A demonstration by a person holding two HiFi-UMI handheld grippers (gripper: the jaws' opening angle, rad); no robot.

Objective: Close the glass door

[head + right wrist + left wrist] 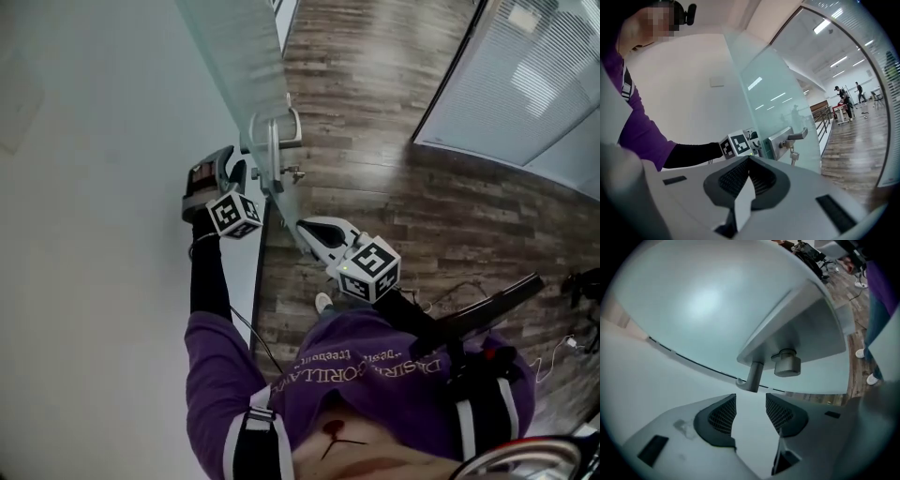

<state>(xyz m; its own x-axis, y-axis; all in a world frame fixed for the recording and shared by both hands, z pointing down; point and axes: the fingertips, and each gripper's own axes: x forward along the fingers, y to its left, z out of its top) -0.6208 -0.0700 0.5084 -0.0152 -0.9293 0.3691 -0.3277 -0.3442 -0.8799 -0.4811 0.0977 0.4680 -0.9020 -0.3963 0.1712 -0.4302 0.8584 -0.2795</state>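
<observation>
Two ribbed pads [723, 414] of the left gripper [751, 401] stand wide apart with nothing between them. Just beyond their tips are the metal lever handle [753, 376] and a round lock cylinder [786, 363], both on the lock plate [801, 329] at the free edge of the frosted glass door [693, 301].

The right gripper [749, 158] has its jaws closed tip to tip and holds nothing. It points at the other face of the door, where a key [793, 157] hangs under the handle.

From the head view, the door stands ajar beside a white wall [94, 187] over a wood floor [394, 187]. Each marker cube [233, 215] bears black-and-white squares. The print on the purple shirt [375, 375] is upside down and too small to read.
</observation>
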